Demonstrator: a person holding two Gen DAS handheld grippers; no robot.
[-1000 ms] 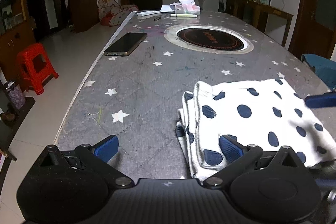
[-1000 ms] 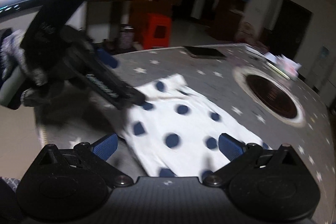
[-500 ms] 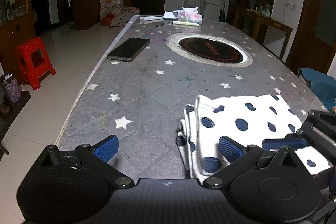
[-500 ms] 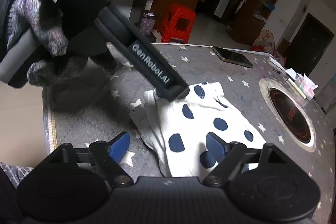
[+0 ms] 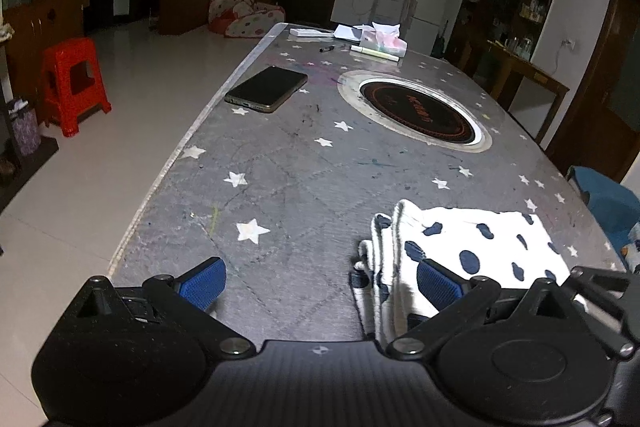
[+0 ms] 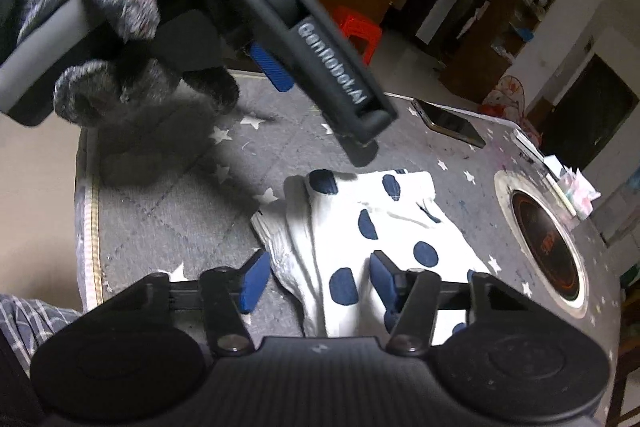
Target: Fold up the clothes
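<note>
The white cotton garment with dark blue polka dots (image 6: 376, 223) lies folded into a small layered bundle on the table, directly ahead of and partly under the right hand-held gripper (image 6: 316, 281). Its stacked, ribbed edges sit between that gripper's two blue pads, which are closing around them; the left pad looks just at the cloth's edge, the right pad over the spotted top layer, and no firm pinch is visible yet.

It looks light, soft and limp, so it should drape and slide apart if lifted by one layer only. The thick stacked edge nearest the right hand-held gripper seems the best place to take hold, catching all the layers at once; a shallow bite would likely pull only the top sheet.

The left hand-held gripper (image 5: 320, 285) has its blue pads spread wide with nothing between them. The garment (image 5: 460, 247) lies just ahead of its right-hand pad, bare table ahead of the rest. In the right wrist view this gripper hangs above the bundle, held by a grey-gloved hand (image 6: 108, 23).

Beyond lies the grey star-patterned table (image 5: 280, 179), with a dark smartphone (image 5: 266, 89) well ahead of the left gripper and a round inset cooktop (image 5: 416, 111) further on.
</note>
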